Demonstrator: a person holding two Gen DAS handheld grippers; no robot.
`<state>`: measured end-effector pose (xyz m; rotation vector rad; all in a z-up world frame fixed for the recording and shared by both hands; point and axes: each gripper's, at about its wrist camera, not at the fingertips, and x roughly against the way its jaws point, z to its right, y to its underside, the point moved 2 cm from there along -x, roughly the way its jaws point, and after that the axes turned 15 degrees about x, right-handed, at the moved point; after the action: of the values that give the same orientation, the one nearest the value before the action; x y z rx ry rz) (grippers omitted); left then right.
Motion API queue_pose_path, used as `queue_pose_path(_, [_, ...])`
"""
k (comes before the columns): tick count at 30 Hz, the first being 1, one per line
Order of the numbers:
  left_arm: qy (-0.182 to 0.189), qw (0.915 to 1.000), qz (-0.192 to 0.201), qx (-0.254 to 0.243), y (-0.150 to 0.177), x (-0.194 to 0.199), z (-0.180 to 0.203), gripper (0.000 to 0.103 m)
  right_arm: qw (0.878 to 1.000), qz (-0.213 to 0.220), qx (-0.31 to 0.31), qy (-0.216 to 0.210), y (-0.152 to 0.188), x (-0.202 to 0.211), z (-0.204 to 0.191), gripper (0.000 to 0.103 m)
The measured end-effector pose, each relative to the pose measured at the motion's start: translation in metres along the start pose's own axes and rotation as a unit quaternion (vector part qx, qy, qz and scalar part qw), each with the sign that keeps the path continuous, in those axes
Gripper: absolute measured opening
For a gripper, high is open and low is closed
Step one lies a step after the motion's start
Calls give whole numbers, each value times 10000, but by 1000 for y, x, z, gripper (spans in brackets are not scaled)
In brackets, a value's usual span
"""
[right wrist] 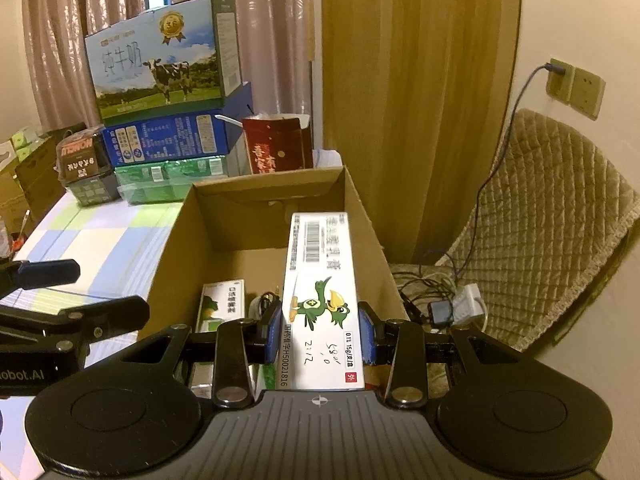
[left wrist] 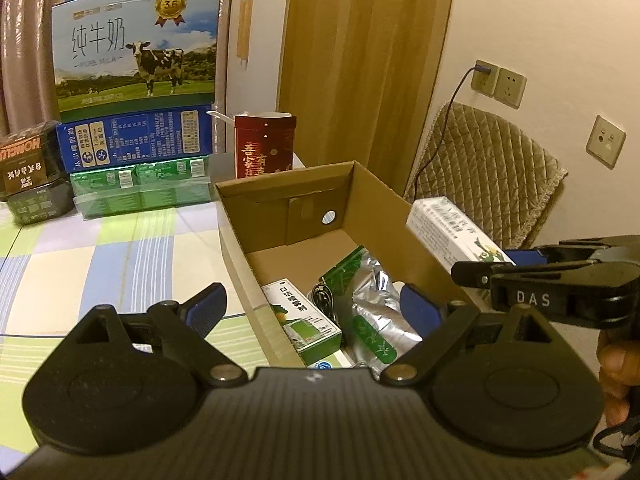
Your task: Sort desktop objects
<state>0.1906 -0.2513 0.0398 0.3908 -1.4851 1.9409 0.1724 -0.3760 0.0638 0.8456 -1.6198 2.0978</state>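
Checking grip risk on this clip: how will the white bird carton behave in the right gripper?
The white carton looks like thin card, probably light and crushable. The right gripper pinches it near one end, so it may droop or pivot above the cardboard box.

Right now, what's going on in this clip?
A person is sorting desk items into an open cardboard box. The right gripper is shut on a long white ointment carton with a green bird on it, held over the box. The left gripper is open and empty at the box's near left wall. Already inside lie a green-and-white spray carton, a silver foil pouch and a coiled black cable.
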Motion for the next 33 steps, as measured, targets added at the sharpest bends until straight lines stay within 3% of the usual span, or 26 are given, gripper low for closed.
queue_pose_path(2, [-25, 10000, 30, 13, 1, 1, -2, 95, 9998, 143, -22, -96, -3, 1, 0, 38])
queue_pose_path(5, [-62, 10000, 40, -23, 3, 3, -5, 99, 9997, 188, -156, -93, -5, 2, 4, 65])
queue_pose_path(13, [-164, 9996, 249, -14, 15, 24, -10, 102, 9993, 76, -366, 86, 13, 21, 15, 69])
queue_pose_path(21, [-358, 9992, -84, 155, 35, 52, -5, 102, 9987, -250, -401, 214, 37, 61, 6, 96])
queue_pose_path(25, [-364, 9987, -273, 210, 45, 71, -3, 102, 9986, -322, -354, 229, 45, 83, -8, 100])
queue_pose_path(33, [-468, 9986, -200, 130, 60, 109, 2, 102, 9988, -302, -319, 194, 53, 124, -32, 101])
